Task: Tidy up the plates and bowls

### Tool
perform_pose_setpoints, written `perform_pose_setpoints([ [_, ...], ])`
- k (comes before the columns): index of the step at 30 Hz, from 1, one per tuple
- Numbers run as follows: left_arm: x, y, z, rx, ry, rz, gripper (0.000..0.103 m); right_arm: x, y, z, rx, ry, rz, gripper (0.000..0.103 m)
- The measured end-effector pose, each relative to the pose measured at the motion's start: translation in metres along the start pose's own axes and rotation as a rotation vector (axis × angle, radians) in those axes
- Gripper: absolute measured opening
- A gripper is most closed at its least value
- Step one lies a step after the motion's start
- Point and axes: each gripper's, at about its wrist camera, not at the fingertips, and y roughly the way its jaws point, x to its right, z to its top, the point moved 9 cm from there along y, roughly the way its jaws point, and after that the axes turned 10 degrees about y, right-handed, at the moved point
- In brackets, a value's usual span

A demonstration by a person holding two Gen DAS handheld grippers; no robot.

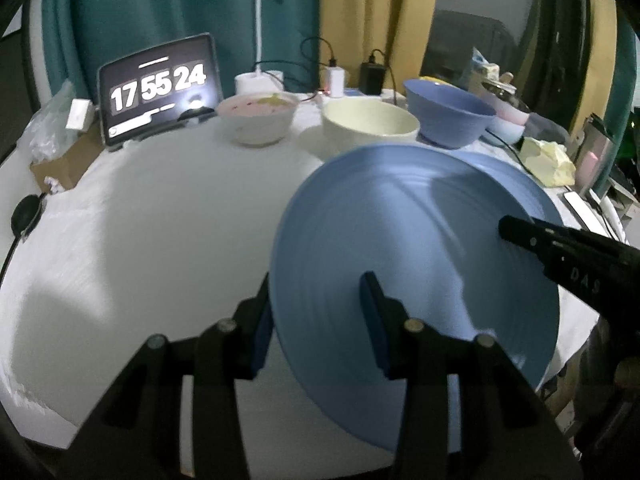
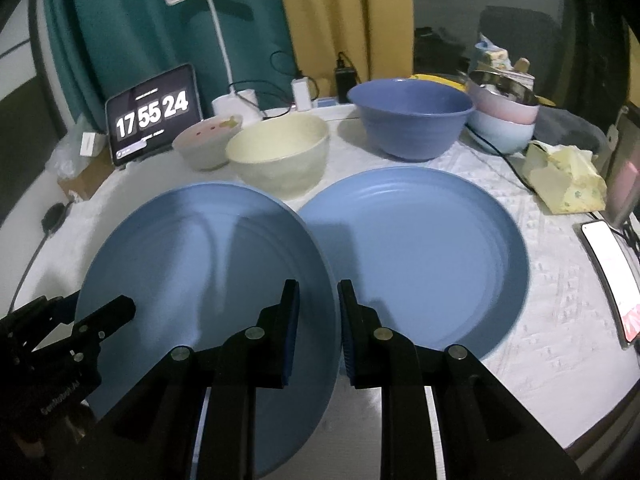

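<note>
Both grippers, left gripper [image 1: 316, 320] and right gripper [image 2: 318, 332], clamp one blue plate's [image 2: 208, 264] rim.

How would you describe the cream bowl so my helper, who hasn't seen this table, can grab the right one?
Start at the tablet clock standing at the back left of the white table. To its right sit three bowls in a row: a small pinkish bowl, the cream bowl, then a big blue bowl. Take the middle one, the only pale cream one, just behind the two blue plates.

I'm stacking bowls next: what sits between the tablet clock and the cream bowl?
The pinkish bowl stands between the tablet clock and the cream bowl; both wrist views show it.
</note>
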Motion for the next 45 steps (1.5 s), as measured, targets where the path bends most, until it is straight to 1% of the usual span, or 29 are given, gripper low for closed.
perform_pose_setpoints([
  [5,0.020,0.005,0.011,-0.001,0.024,-0.004,0.042,0.021,-0.002,0.006,0.010,0.023,-0.003,0.021],
  [9,0.037,0.016,0.020,-0.020,0.037,-0.022,0.042,0.039,0.000,0.012,0.011,0.047,-0.006,0.021],
  [12,0.049,0.021,0.030,-0.012,0.059,-0.026,0.042,0.053,0.001,0.018,0.017,0.053,-0.015,0.021],
  [19,0.075,0.041,0.048,-0.024,0.062,-0.065,0.043,0.085,0.006,0.034,0.031,0.091,-0.032,0.021],
  [23,0.085,0.053,0.057,-0.028,0.061,-0.082,0.043,0.098,0.010,0.043,0.041,0.098,-0.042,0.021],
  [24,0.087,0.056,0.060,-0.032,0.059,-0.087,0.043,0.102,0.011,0.047,0.055,0.083,-0.048,0.021],
  [31,0.096,0.077,0.072,-0.052,0.056,-0.099,0.044,0.121,0.021,0.061,0.060,0.091,-0.057,0.022],
  [35,0.103,0.093,0.074,-0.080,0.059,-0.107,0.044,0.129,0.026,0.067,0.067,0.087,-0.069,0.024],
  [38,0.109,0.097,0.078,-0.069,0.100,-0.073,0.047,0.134,0.027,0.071,0.077,0.088,-0.071,0.025],
  [40,0.110,0.099,0.080,-0.062,0.103,-0.067,0.049,0.137,0.028,0.074,0.094,0.076,-0.075,0.029],
  [41,0.110,0.100,0.081,-0.062,0.109,-0.061,0.049,0.138,0.028,0.075,0.102,0.074,-0.082,0.033],
  [42,0.110,0.100,0.081,-0.063,0.113,-0.059,0.049,0.140,0.028,0.076,0.109,0.073,-0.086,0.036],
  [45,0.106,0.101,0.080,-0.073,0.107,-0.049,0.050,0.144,0.030,0.075,0.106,0.077,-0.092,0.036],
])
